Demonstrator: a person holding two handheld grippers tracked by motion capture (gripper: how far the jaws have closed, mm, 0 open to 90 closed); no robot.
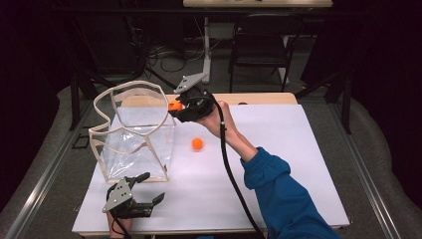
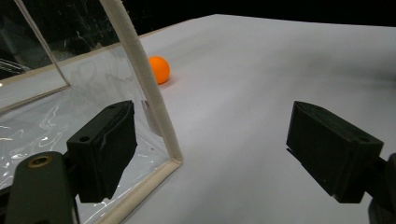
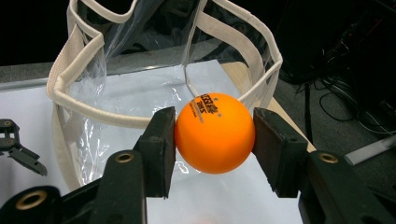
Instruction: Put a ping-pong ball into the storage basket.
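Ball [image 3: 215,133] sits pinched in the right tongs [image 1: 177,106] at the clear bag's [image 1: 134,134] rim, likely poised for dropping inside. Left tongs [image 1: 144,188] wait spread at the bag's near corner; a second ball [image 1: 197,144] lies beside the bag on the tabletop [image 1: 278,164].

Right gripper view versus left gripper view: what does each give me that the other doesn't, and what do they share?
Right gripper view alone: an orange ball with black print clamped between the right gripper pads, held just outside the bag's open rim, and the left gripper far off at the edge. Left gripper view alone: a second orange ball lying loose on the white table past the bag's corner, and the left gripper's jaws spread wide with nothing between them. Both show the clear bag with cream trim and the white tabletop.
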